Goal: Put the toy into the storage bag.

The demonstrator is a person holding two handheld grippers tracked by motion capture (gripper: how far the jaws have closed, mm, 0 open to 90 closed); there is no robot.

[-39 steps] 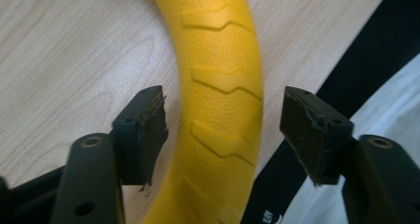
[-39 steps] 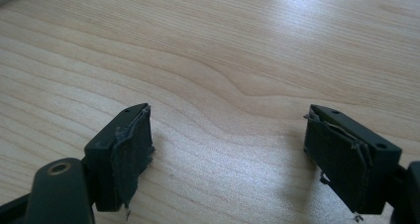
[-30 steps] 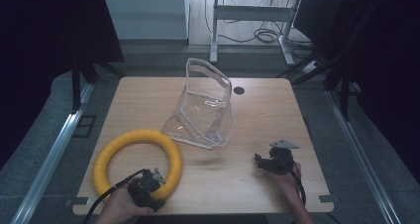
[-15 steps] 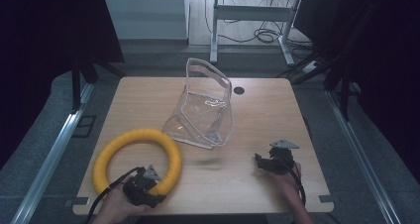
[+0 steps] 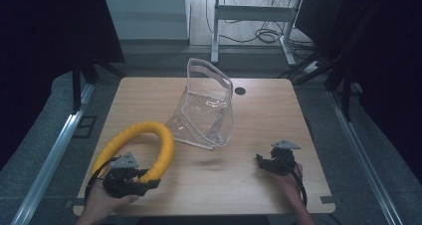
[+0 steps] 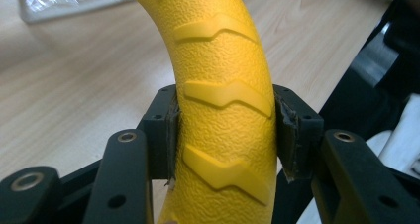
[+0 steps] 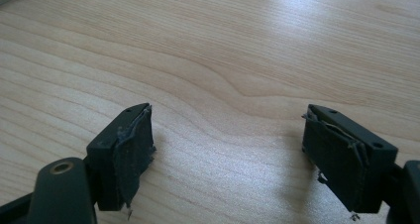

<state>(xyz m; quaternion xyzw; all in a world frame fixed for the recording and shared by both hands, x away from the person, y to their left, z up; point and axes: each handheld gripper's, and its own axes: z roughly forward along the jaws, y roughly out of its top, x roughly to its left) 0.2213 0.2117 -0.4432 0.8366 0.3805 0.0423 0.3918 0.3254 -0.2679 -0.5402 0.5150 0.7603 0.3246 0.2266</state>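
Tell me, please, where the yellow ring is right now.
In the high view the yellow ring sits at the table's front left, clamped in the left tongs, beside the clear plastic bag.

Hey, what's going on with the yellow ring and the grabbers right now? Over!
Left gripper clamped on yellow ring, near side tipped up. Right gripper open above bare table. Clear bag beyond the ring, apart.

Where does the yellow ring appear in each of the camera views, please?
High view: yellow ring at lower left, its near side in the left gripper.
Left gripper view: ring runs up the centre, clamped between the jaws.
Right gripper view: bare table between open jaws, no ring.
Shared landmark: the wooden table.
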